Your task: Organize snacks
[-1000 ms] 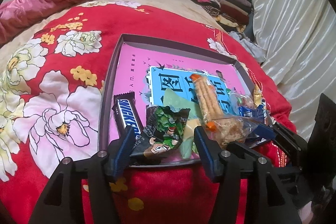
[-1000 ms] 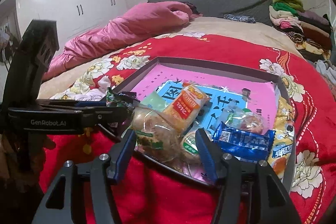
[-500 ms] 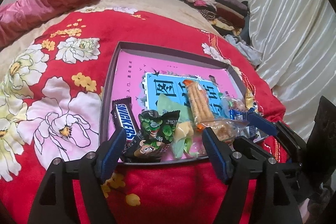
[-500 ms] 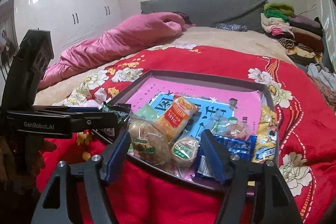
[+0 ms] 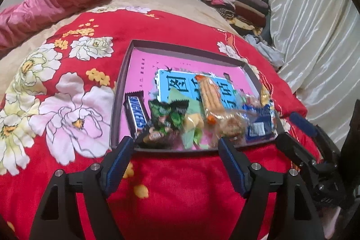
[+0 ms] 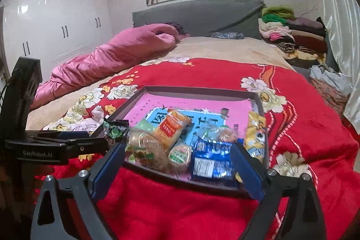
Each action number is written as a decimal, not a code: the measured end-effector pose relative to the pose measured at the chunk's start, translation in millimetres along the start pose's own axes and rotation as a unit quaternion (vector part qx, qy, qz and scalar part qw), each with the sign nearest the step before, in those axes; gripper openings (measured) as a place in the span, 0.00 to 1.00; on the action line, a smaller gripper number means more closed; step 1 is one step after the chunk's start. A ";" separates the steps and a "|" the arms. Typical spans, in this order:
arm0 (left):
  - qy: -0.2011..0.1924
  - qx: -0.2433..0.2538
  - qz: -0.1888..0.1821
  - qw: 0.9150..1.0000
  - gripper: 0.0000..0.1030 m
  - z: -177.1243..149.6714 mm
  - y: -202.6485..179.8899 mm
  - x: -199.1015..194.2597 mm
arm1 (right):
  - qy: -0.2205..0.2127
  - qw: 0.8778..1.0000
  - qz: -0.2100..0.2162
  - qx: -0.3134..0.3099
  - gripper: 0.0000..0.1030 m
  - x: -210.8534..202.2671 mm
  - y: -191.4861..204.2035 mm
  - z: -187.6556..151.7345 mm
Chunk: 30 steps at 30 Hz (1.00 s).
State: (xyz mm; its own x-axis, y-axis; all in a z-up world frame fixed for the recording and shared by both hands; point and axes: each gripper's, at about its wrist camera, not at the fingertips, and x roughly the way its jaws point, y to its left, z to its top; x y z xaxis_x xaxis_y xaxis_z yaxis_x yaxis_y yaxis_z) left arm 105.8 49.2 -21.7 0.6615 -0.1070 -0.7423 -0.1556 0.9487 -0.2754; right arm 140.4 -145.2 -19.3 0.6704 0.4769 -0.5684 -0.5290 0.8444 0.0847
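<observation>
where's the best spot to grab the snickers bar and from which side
Grip the Snickers bar across its narrow width near the far end, coming down from above. It lies flat in the tray, its near end tucked against the green packet; the left gripper, open, is closest.

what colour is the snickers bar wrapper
Dark brown, with a blue-and-white logo; the Snickers bar shows best in the left wrist view.

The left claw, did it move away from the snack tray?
Yes. The left claw has backed toward the person: earlier its open fingertips reached over the tray's near rim beside the Snickers bar; now they sit just short of the tray.
</observation>
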 end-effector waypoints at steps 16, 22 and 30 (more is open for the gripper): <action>0.027 0.008 0.017 0.999 0.76 -48.4 -8.9 -22.3 | 0.058 0.996 -0.060 0.016 0.99 -31.9 23.1 -32.0; 0.029 0.013 0.023 0.999 0.76 -56.8 -13.3 -35.2 | 0.088 0.994 -0.066 0.027 0.99 -40.1 32.3 -41.9; 0.036 0.022 0.026 0.999 0.76 -69.1 -21.6 -50.4 | 0.095 0.993 -0.061 0.035 0.99 -55.0 49.7 -49.0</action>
State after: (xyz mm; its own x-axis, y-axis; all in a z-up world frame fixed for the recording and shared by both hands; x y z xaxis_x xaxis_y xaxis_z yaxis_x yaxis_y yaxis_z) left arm 25.1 13.6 -20.5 0.5991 -0.0769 -0.7970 -0.1545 0.9655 -0.2094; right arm 51.8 -141.5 -23.9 0.6132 0.3200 -0.7222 -0.4071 0.9115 0.0583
